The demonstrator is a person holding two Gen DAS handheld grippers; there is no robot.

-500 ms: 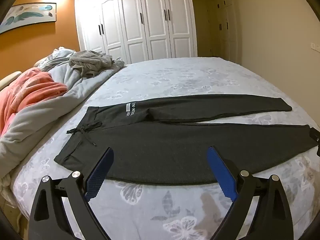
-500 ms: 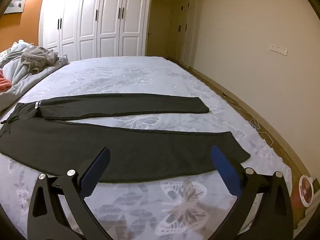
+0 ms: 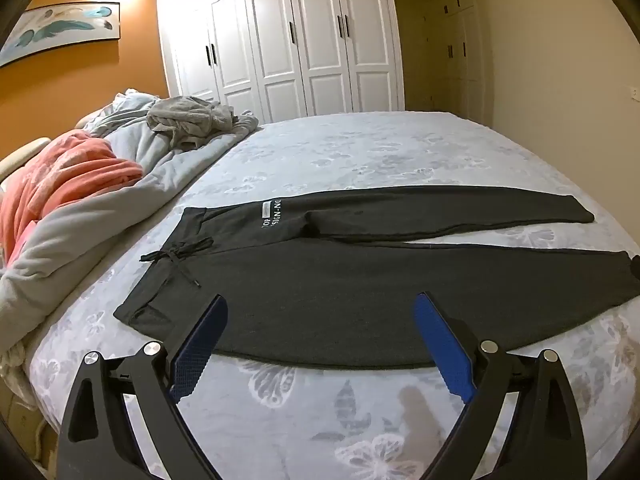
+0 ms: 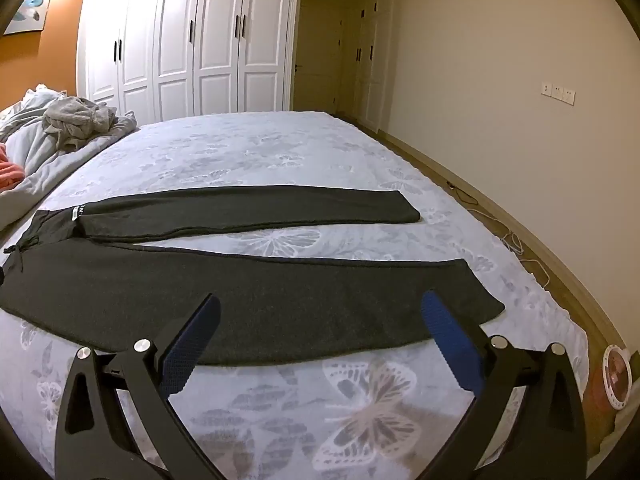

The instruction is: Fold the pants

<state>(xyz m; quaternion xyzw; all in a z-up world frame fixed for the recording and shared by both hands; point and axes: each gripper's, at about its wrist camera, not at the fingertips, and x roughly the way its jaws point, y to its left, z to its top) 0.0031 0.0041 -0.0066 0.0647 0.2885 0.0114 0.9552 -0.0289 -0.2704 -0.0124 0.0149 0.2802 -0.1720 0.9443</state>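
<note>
My pants point(image 3: 360, 300) lie flat on the bed point(image 3: 360, 152), spread lengthwise across the butterfly-printed sheet; they are dark charcoal, of a soft knit, with the two legs parted in a narrow V; the near leg is the broader band and the far leg point(image 4: 248, 210) the slimmer one beyond it, with a strip of sheet showing between them. Taking the pants as my mark: the waistband point(image 3: 168, 268) is at their left end, with a black drawstring point(image 3: 180, 254) tied in a loose bow on it; a small white printed label point(image 3: 272, 214) sits near the top of the far leg; the cuffs point(image 4: 480, 292) are at the right end, the near one reaching further right than the far one. My left gripper point(image 3: 320, 336) hangs just this side of the near leg's hem edge, towards the waist end, its blue pads spread wide with nothing between them; my right gripper point(image 4: 320, 332) hangs likewise at the cuff end, pads wide apart and empty; neither touches the cloth. Left of the waistband lies a heap of grey bedding point(image 3: 120, 208) with a coral blanket point(image 3: 60, 176) on it; beyond the pants stand white wardrobe doors point(image 3: 304, 40).
</note>
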